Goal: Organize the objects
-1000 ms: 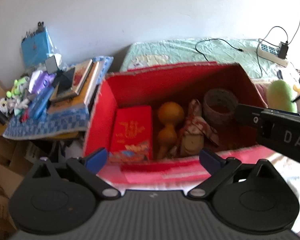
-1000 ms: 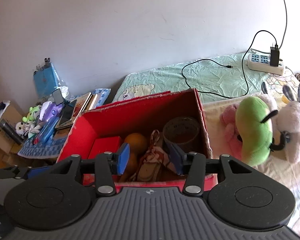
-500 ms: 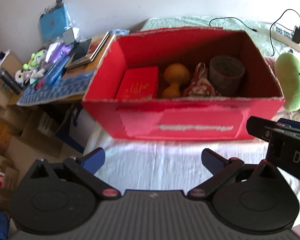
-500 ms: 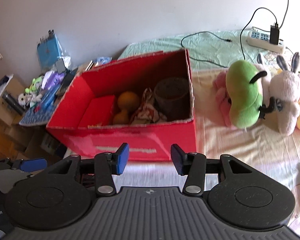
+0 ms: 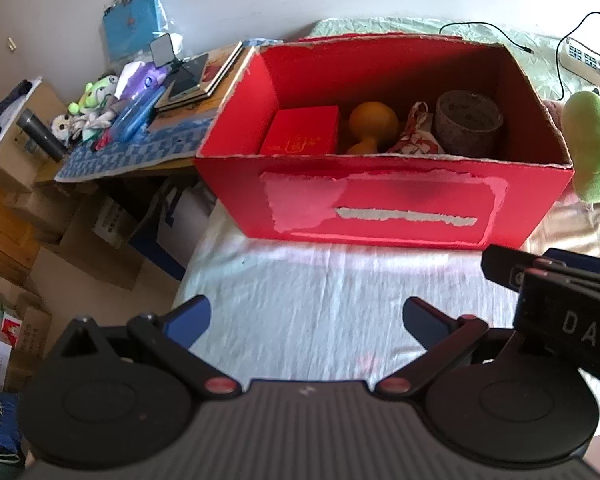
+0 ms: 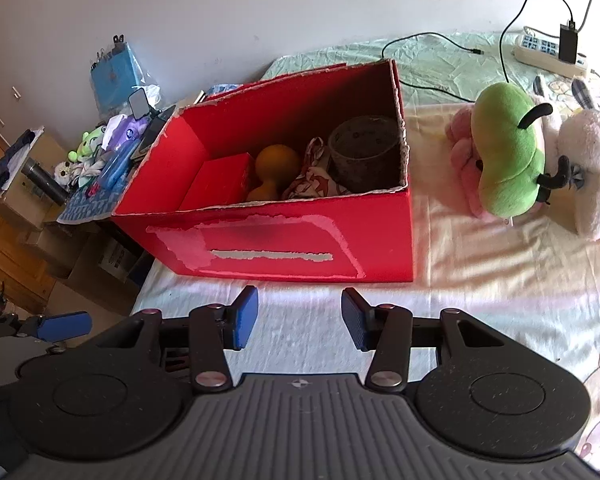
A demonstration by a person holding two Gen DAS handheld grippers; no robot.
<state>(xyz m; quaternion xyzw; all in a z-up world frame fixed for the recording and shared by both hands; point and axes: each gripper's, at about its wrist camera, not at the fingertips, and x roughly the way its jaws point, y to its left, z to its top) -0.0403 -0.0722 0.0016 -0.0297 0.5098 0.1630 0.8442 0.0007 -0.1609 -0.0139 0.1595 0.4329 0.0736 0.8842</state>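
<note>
Box: open-topped red cardboard box (image 5: 380,208) with torn label patches on its front wall; it stands on the bed's white sheet (image 5: 320,300), ahead of both your tools.
Box contents, left to right: flat red gift carton with gold print (image 5: 300,132); orange gourd-shaped object (image 5: 370,124); red-and-white patterned cloth pouch (image 5: 418,136); grey round cup-like container (image 5: 468,124) in the right end. The gourd sits just beside the carton; the pouch leans between gourd and container.
Left tongs (image 5: 306,316): your blue-tipped fingers stand wide apart with nothing between them, held over bare sheet near the bed's left edge, short of the box front.
Right tongs (image 6: 298,320): your two blue pads face each other with a moderate gap, nothing gripped, above the sheet just in front of the box. In the left wrist view part of this tool's black body shows at the right edge.
Plush toys: green bean-shaped plush toy (image 6: 508,152) lies on the bed right of the box, touching a pink plush (image 6: 466,152) and a white fluffy rabbit plush (image 6: 592,168).
Far bed: white power strip (image 6: 548,52) with a black plug and black cable (image 6: 432,40) on the pale green sheet behind the box.
Side table: left of the box, a blue checked cloth (image 5: 140,152) carries books, a phone, small toys and a blue bag; cardboard cartons sit on the floor below.
</note>
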